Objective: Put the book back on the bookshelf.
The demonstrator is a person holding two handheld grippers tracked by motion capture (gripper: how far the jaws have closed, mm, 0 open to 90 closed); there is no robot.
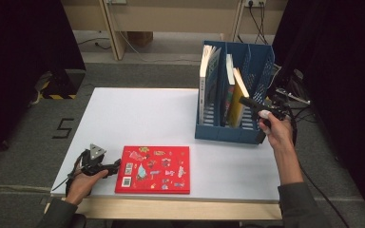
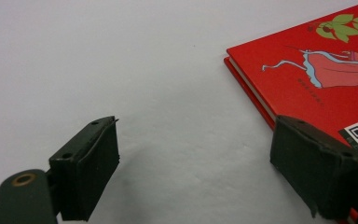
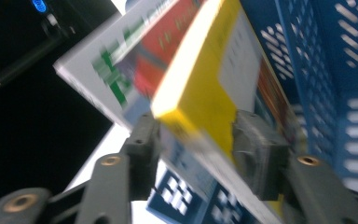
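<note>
A red picture book [image 1: 153,169] [image 2: 317,84] lies flat near the table's front edge. My left gripper [image 1: 116,165] [image 2: 196,126] rests open on the table at its left side. One pad lies against the book's near corner and the other stands on bare table. A blue file rack [image 1: 254,66] [image 3: 326,56] at the back right holds upright books. My right gripper [image 1: 243,99] [image 3: 196,126] reaches into its front from the right, and a yellow book [image 1: 237,95] [image 3: 200,93] stands between its jaws. The view is blurred and I see no clear press of the pads.
The white table [image 1: 138,114] has bare surface at left and centre. A white book with green print [image 3: 112,60] [image 1: 208,76] stands in the rack beside the yellow one. Cables and dark equipment [image 1: 290,95] sit just right of the rack.
</note>
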